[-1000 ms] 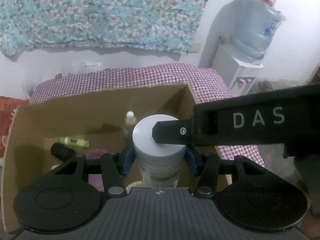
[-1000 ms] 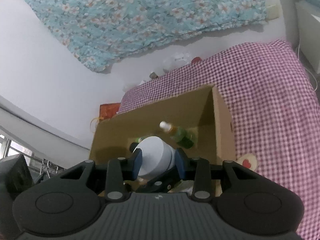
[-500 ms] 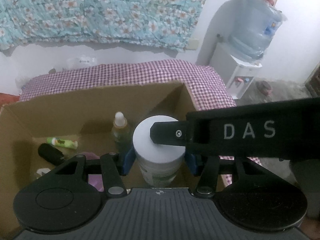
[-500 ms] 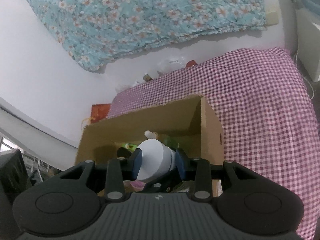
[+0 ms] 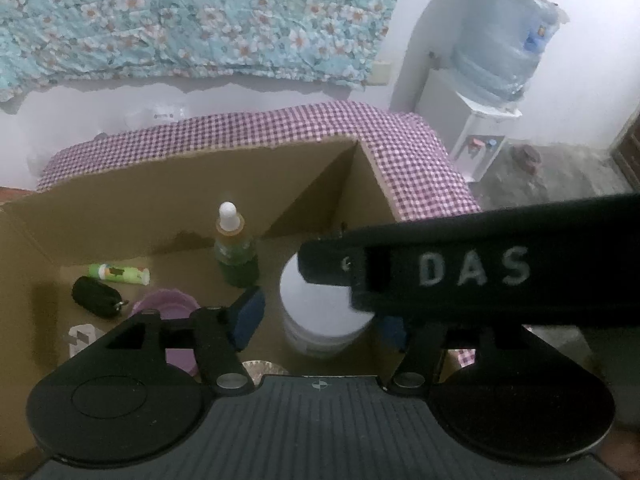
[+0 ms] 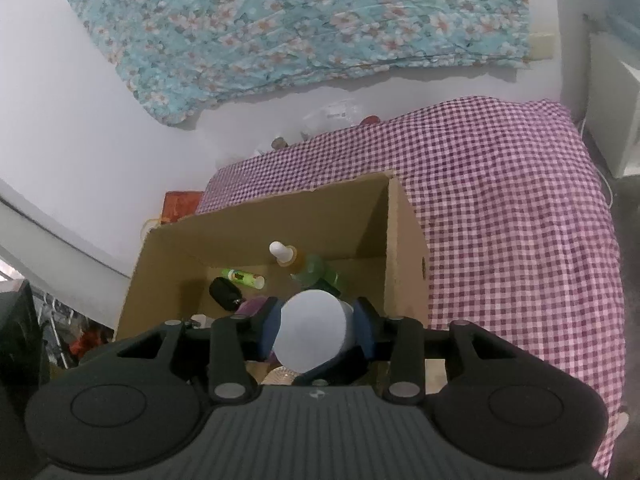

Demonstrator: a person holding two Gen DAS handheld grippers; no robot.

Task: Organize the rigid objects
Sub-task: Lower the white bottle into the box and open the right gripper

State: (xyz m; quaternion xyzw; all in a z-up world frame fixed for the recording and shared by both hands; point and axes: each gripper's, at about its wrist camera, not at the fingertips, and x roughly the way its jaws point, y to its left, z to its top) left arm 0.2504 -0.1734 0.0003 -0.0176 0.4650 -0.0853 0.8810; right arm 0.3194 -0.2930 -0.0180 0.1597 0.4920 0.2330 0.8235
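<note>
Only "DAS" legible — jar label perhaps blurred; left hand-held gripper just widened, jar loose; right hand-held gripper clamps it.

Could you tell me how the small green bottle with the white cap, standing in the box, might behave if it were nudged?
The green bottle stands upright, tall and narrow on the box floor, so it would probably tip rather than slide. Its round body would then likely roll. It looks like rigid plastic, probably light.

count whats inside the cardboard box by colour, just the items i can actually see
white: 1, the jar
green: 2, the dropper bottle and the small tube
black: 1, the pouch
purple: 1, the bowl
Total: 5, not counting two partly hidden items at the near edge.
</note>
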